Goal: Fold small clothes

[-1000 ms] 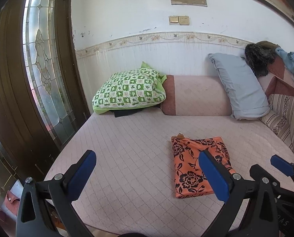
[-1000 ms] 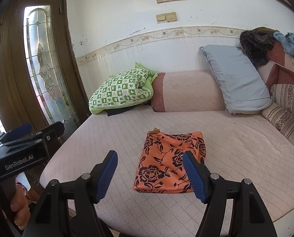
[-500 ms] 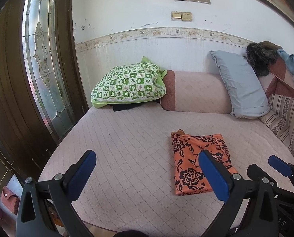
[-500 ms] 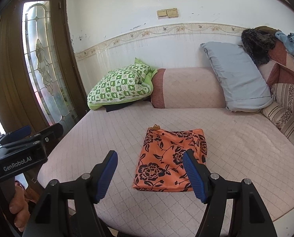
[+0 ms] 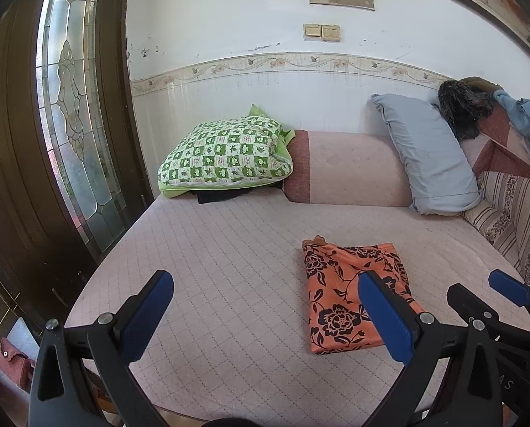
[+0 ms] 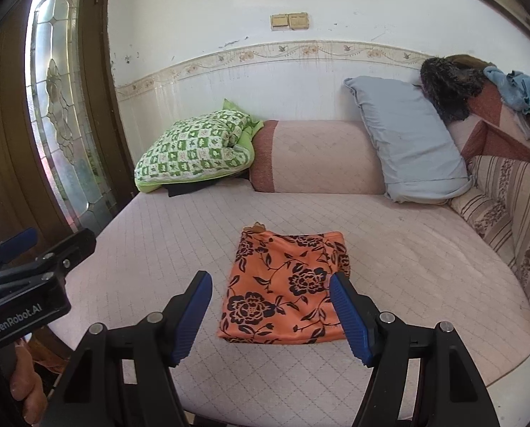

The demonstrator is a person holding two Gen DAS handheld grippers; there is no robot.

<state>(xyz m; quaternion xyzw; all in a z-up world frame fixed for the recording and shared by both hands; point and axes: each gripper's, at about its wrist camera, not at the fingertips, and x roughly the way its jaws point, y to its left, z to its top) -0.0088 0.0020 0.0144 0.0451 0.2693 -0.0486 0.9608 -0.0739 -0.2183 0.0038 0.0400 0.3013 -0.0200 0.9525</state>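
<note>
A folded orange cloth with black flowers (image 5: 350, 291) lies flat on the pink quilted bed (image 5: 229, 267); it also shows in the right wrist view (image 6: 286, 291). My left gripper (image 5: 265, 316) is open and empty, held above the bed's front edge, left of the cloth. My right gripper (image 6: 270, 316) is open and empty, held just in front of the cloth's near edge, apart from it. The right gripper shows at the right edge of the left wrist view (image 5: 507, 295), and the left gripper at the left edge of the right wrist view (image 6: 33, 259).
At the back lie a green checked pillow (image 5: 225, 156), a pink bolster (image 5: 346, 170) and a grey pillow (image 5: 428, 156). Striped cushions (image 5: 514, 220) and piled clothes (image 5: 478, 106) fill the right side. A wooden door with a glass pane (image 5: 72, 106) stands at left.
Both grippers have drawn back and tilted a little, so the cloth sits slightly farther off. The cloth has not moved. Both grippers stay open.
</note>
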